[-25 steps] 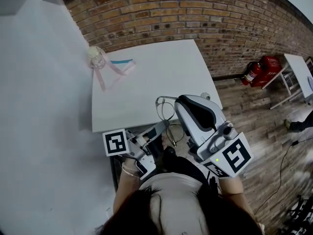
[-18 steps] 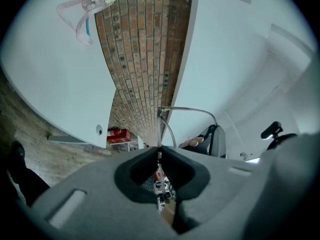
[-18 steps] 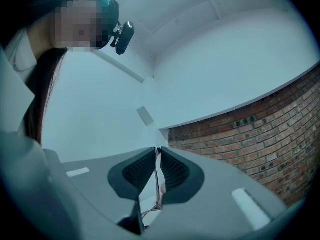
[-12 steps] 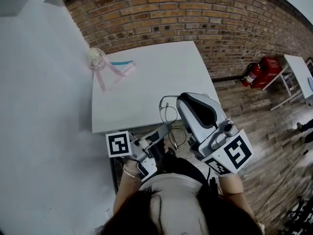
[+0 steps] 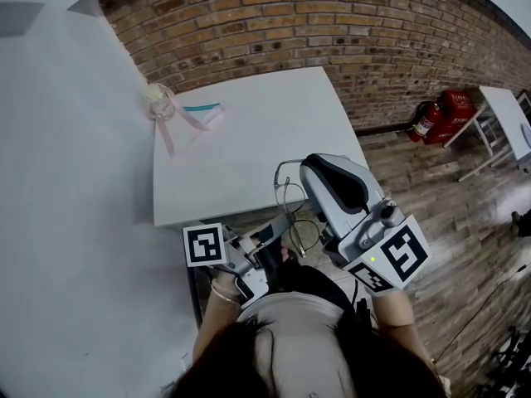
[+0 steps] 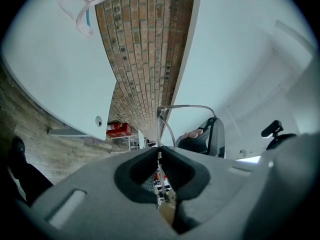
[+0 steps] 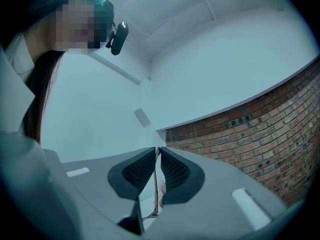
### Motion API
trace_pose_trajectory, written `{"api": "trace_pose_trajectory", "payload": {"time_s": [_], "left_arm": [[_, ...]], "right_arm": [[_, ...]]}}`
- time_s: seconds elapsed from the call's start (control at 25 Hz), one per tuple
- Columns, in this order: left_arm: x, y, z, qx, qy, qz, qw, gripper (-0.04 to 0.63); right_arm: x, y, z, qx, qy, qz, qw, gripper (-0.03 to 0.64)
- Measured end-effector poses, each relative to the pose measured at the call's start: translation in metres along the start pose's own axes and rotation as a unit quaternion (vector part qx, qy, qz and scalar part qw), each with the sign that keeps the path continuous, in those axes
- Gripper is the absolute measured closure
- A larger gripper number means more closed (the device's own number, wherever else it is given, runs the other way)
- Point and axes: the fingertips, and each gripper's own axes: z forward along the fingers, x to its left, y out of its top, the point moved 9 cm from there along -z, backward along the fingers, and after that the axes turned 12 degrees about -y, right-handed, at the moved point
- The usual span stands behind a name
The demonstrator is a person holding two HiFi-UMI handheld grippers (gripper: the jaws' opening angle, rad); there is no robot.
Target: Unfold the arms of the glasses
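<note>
Pinching the wire glasses [image 5: 290,210] from two sides, the left gripper [image 6: 159,156] at their 7 o'clock and the right gripper [image 7: 157,159] at 3 o'clock each clamp a thin part. They hold the glasses clear of the table's [image 5: 249,139] 6 o'clock edge, probably so an arm can swing.

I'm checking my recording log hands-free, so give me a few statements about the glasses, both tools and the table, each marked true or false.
1. The left tool is shut on the glasses. True.
2. The right tool is open and empty. False: its jaws are closed on a thin wire part of the glasses.
3. The glasses lie flat on the white table. False: they are held up between both tools, by the table's near edge.
4. A ribbon-tied object sits at the table's far left corner. True.
</note>
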Motion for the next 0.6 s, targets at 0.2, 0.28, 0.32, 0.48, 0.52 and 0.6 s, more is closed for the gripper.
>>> {"api": "trace_pose_trajectory", "payload": {"time_s": [0.2,0.28,0.32,0.48,0.52,0.6], "left_arm": [[0.002,-0.002,0.006,0.002,-0.006,-0.005,1.0000,0.571],[0.003,-0.002,0.007,0.001,-0.007,-0.006,1.0000,0.571],[0.003,-0.002,0.007,0.000,-0.007,-0.006,1.0000,0.571],[0.001,-0.003,0.009,-0.004,-0.004,-0.004,1.0000,0.571],[0.000,-0.003,0.009,-0.005,-0.003,-0.003,1.0000,0.571],[0.001,-0.001,0.008,-0.007,-0.002,-0.001,1.0000,0.571]], "right_arm": [[-0.003,0.002,-0.006,-0.008,0.005,0.002,1.000,0.574],[-0.004,0.002,-0.008,-0.010,0.007,0.002,1.000,0.571],[-0.004,0.002,-0.008,-0.011,0.007,0.002,1.000,0.569],[-0.005,0.004,-0.011,-0.013,0.011,0.004,1.000,0.565],[-0.006,0.004,-0.011,-0.013,0.011,0.004,1.000,0.563],[-0.007,0.004,-0.011,-0.014,0.011,0.004,1.000,0.561]]}}
